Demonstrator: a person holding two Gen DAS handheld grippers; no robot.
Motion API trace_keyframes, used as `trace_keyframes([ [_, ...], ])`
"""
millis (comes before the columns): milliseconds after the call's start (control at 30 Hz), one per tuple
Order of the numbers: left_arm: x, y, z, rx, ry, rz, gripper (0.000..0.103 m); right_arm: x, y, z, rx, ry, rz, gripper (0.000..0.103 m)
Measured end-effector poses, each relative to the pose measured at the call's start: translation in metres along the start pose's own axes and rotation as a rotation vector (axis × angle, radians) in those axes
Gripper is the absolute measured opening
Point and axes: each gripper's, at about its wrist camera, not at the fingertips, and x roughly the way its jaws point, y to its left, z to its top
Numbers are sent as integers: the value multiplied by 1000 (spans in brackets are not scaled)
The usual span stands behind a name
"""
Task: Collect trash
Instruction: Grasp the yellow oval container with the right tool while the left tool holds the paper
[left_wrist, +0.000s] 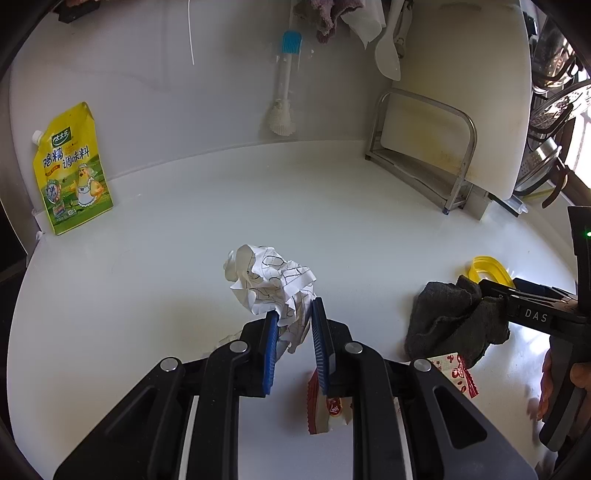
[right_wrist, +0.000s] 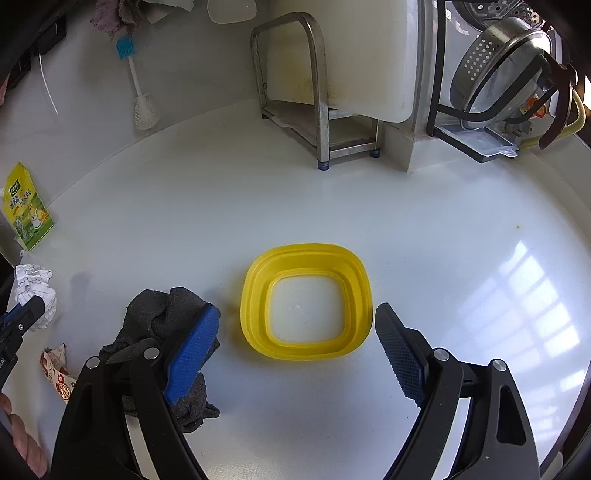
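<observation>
The white bench (right_wrist: 369, 206) fills both views, with a steel rack (right_wrist: 295, 92) holding a white cutting board (right_wrist: 369, 55) at the back wall and a yellow seasoning pouch (left_wrist: 74, 170) standing upright at the far left. Near the middle of the bench in the right wrist view sits a yellow square ring (right_wrist: 306, 301), lying flat with its open centre facing up and the bench showing through it. Just to its left lies a dark grey cloth (right_wrist: 159, 317), bunched in a heap (it has no clear long axis). The crumpled paper (left_wrist: 273, 288), white with black line markings, sits left of the cloth and well apart from it; its bulk points away from the camera toward the back wall, and its near end trails down between the blue pads. The left tongs (left_wrist: 293, 332) are nearly pressed together and pinch that near end of the paper. The right tongs (right_wrist: 295, 354) are spread wide, holding nothing: the left pad (right_wrist: 192, 354) lies over the grey cloth, though I cannot tell whether it touches it, while the right pad (right_wrist: 400, 354) is just beside the ring's near right corner. Two red-and-white wrappers lie flat on the bench, one (left_wrist: 327, 406) beneath the left tongs, the other (left_wrist: 458, 373) at the cloth's near edge.
</observation>
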Motion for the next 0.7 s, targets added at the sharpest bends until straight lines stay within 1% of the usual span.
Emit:
trace_keyframes([
  [67,0,1,0,-3,1,1,18,3,-5,2,31,16,36,83],
  [133,1,2,0,-6,3,3,18,5,-6,4,44,27,48,83],
  [233,2,2,0,-7,6,5,18,7,-2,3,16,20,30,84],
  [400,1,0,0,-2,2,9,18,9,3,5,11,17,19,85],
  [533,1,0,0,-2,0,11,18,16,6,7,-4,25,-43,85],
  [600,1,0,0,-3,2,12,18,16,8,7,-10,23,-53,85],
  [667,2,1,0,-3,4,10,18,15,8,5,-15,18,-54,84],
  [700,2,1,0,-2,5,11,18,14,9,5,-20,13,-55,78],
])
